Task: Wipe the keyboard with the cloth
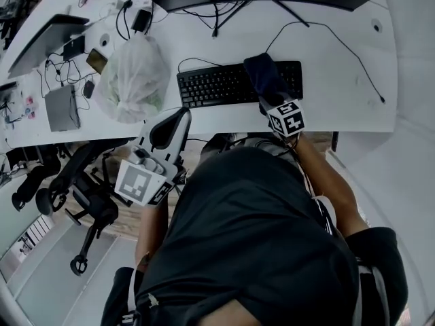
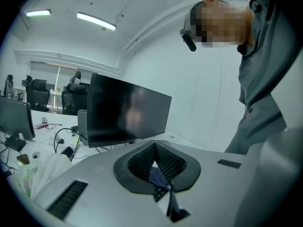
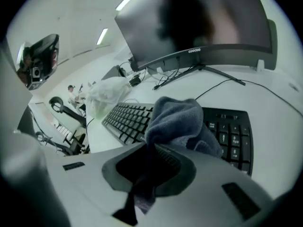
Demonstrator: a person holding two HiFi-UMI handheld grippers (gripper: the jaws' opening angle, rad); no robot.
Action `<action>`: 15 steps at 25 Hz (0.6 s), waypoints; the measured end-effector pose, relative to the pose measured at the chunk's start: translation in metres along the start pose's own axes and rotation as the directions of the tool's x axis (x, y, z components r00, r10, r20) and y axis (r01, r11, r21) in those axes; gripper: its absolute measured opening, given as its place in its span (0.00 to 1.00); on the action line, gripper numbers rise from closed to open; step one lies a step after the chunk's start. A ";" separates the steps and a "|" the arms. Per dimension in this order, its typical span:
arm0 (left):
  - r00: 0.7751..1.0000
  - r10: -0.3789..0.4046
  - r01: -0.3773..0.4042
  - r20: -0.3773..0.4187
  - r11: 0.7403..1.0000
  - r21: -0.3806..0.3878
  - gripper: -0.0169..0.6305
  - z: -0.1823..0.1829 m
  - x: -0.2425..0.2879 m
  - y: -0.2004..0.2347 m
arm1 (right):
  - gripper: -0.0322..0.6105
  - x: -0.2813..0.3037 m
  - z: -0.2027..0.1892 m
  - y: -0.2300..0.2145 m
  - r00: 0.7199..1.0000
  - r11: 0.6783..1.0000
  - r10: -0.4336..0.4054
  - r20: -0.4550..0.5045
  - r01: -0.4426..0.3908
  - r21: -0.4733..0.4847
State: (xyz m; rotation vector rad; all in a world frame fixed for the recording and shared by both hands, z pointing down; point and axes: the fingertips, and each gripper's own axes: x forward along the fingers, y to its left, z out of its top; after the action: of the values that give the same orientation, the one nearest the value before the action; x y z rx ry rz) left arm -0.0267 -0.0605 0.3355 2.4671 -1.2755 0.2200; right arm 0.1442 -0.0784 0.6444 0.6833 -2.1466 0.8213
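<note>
A black keyboard (image 1: 217, 85) lies on the white desk (image 1: 340, 87) in front of the monitor. A dark blue cloth (image 1: 266, 77) rests on the keyboard's right part, and my right gripper (image 1: 270, 99) is shut on it. The right gripper view shows the bunched cloth (image 3: 177, 122) pinched between the jaws and draped over the keys of the keyboard (image 3: 128, 119). My left gripper (image 1: 170, 129) hangs off the desk's front edge, left of the keyboard, jaws shut with nothing held. Through its jaws, the left gripper view gives a sliver of the cloth (image 2: 157, 176).
A clear plastic bag (image 1: 134, 77) sits left of the keyboard. A big monitor (image 3: 199, 20) stands behind it, with cables (image 1: 319, 36) running across the desk. A laptop (image 1: 44, 43) and small devices lie far left. Office chairs (image 1: 85, 182) stand on the floor below the desk.
</note>
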 end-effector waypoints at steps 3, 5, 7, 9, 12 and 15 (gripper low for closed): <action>1.000 -0.003 0.003 -0.010 1.000 -0.012 0.03 -0.004 -0.005 0.008 | 0.12 0.000 0.024 -0.020 0.998 0.998 -0.045 0.035 0.046 -0.034; 1.000 -0.015 0.014 -0.013 1.000 -0.007 0.03 -0.004 -0.003 0.010 | 0.12 -0.003 0.061 -0.056 0.987 0.992 -0.122 0.102 0.125 -0.024; 1.000 -0.028 0.028 -0.008 1.000 0.004 0.03 -0.001 0.000 0.008 | 0.12 -0.006 0.070 -0.076 0.981 0.987 -0.162 0.104 0.160 0.026; 0.999 -0.037 0.037 -0.004 0.999 0.012 0.03 0.001 0.000 0.007 | 0.12 -0.009 0.040 -0.061 0.986 0.988 -0.148 0.076 0.144 0.060; 0.999 -0.043 0.044 0.011 0.999 -0.007 0.03 -0.001 -0.003 0.013 | 0.12 -0.013 -0.023 -0.009 0.996 0.995 -0.083 0.026 0.081 0.060; 0.999 -0.040 0.040 -0.007 0.999 -0.018 0.03 -0.010 -0.010 0.022 | 0.12 -0.009 -0.038 0.004 0.999 1.000 -0.018 -0.051 0.020 0.023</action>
State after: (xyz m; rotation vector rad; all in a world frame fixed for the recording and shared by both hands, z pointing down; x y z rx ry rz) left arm -0.0507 -0.0610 0.3470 2.4717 -1.2181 0.2066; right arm 0.1633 -0.0466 0.6566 0.6872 -2.0851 0.8467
